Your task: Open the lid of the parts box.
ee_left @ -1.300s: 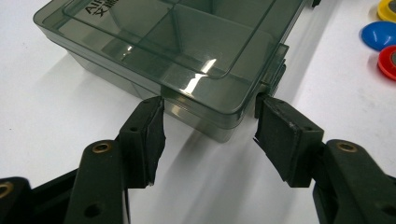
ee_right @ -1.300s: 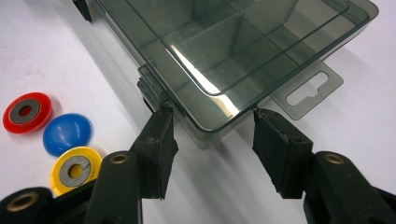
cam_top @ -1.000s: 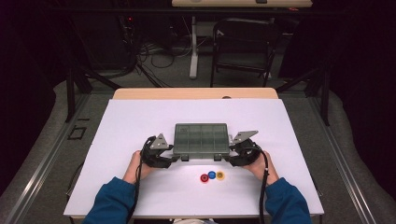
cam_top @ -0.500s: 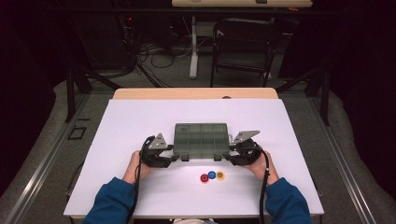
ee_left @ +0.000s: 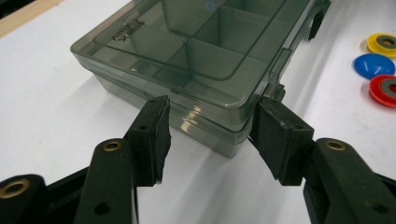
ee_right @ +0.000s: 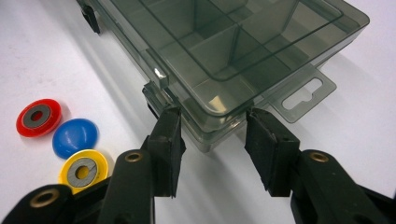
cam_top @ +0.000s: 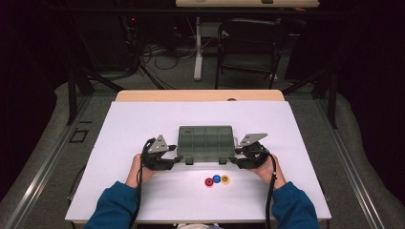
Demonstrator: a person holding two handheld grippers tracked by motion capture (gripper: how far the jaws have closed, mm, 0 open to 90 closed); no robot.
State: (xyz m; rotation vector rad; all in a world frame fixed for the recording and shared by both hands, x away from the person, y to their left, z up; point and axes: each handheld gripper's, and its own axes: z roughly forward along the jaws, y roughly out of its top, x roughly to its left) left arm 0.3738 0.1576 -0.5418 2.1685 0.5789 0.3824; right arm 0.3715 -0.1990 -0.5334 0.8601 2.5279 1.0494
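A smoky grey clear compartment box (cam_top: pixel 206 140) lies lid-down-closed on the white table top, its dividers showing through the lid. My left gripper (cam_top: pixel 177 157) straddles its near left corner (ee_left: pixel 229 140), one pad on each wall. At the near right corner (ee_right: pixel 210 135), next to the hang tab (ee_right: pixel 303 95), sits my right gripper (cam_top: pixel 235 160); its jaws have just been closing and both pads now meet the box. Three small discs lie in front of the box: red (cam_top: pixel 208 182), blue (cam_top: pixel 217 178) and yellow (cam_top: pixel 225 180).
The white sheet (cam_top: pixel 143 119) covers the table, with bare room left, right and behind the box. The discs lie between my two hands, near the front edge. Beyond the table stand a chair (cam_top: pixel 248 43) and cables on the floor.
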